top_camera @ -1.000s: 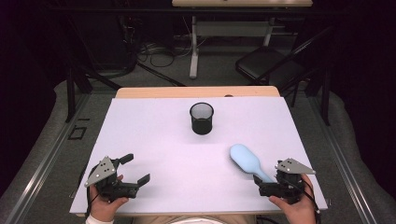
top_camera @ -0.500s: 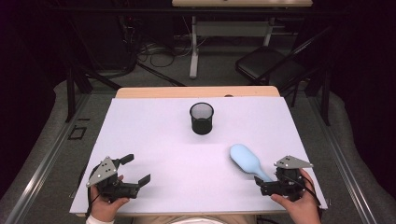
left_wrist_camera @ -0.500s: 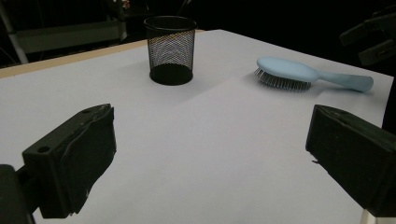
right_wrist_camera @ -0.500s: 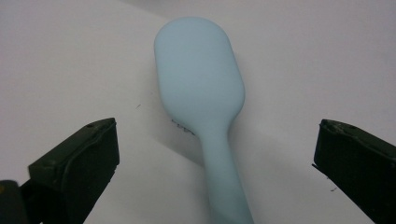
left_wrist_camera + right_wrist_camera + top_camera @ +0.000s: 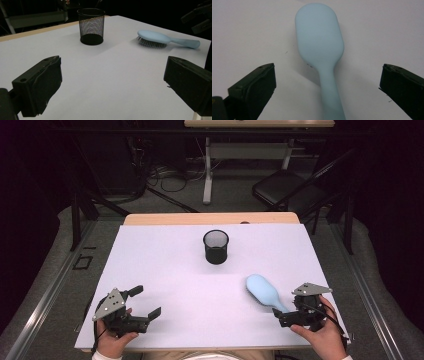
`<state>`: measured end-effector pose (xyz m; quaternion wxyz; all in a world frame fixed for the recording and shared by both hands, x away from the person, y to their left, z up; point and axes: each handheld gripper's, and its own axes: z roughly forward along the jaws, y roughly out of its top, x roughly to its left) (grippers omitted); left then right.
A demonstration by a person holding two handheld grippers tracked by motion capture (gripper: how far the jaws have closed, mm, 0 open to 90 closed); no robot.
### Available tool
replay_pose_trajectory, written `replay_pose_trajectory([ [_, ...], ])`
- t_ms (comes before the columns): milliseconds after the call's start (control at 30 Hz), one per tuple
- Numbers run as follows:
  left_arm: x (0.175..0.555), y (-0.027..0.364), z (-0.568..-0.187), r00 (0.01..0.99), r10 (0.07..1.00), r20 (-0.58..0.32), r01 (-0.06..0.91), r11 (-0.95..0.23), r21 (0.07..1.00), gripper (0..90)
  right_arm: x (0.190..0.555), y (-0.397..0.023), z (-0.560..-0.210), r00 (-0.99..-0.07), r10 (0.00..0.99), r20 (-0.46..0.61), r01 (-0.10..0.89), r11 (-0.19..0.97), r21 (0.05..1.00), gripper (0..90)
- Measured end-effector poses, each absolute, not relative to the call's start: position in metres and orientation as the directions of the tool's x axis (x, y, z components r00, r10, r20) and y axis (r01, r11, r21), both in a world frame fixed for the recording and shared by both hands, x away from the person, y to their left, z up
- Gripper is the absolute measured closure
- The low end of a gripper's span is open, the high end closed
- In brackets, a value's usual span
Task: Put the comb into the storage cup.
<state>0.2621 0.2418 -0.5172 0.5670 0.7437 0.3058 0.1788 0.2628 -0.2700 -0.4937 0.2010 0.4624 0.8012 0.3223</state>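
Observation:
A pale blue hairbrush (image 5: 263, 291) lies bristles down on the white table (image 5: 165, 265), right of centre, with its handle pointing at the near right corner. My right gripper (image 5: 288, 312) is open and low over that handle. In the right gripper view the brush handle (image 5: 329, 82) runs between the wide-apart jaws without touching them. A black mesh cup (image 5: 216, 246) stands upright past the middle of the table. Near the front left, my left gripper (image 5: 146, 301) is open and holds nothing. Its own view looks across the table at the cup (image 5: 91, 26) and the brush (image 5: 155, 38).
A bare wooden strip (image 5: 210, 218) borders the table's far edge. Beyond it on the dark floor are cables, a table leg (image 5: 207, 175) and a black chair (image 5: 285, 187). The right gripper (image 5: 200, 17) shows at the top right of the left gripper view.
My right gripper has edged slightly forward along the brush handle. The left gripper, the cup and the brush have stayed where they were.

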Motion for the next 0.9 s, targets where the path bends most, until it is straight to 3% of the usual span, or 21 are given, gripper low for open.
replay_pose_trajectory([
  [900, 0.262, 0.242, -0.517, 0.745, 0.663, -0.079, 0.250, -0.167, 0.954, 1.7, 0.277, -0.266, -0.489, -0.538, 0.841, -0.060, 0.708, 0.490, 0.508, 5.4],
])
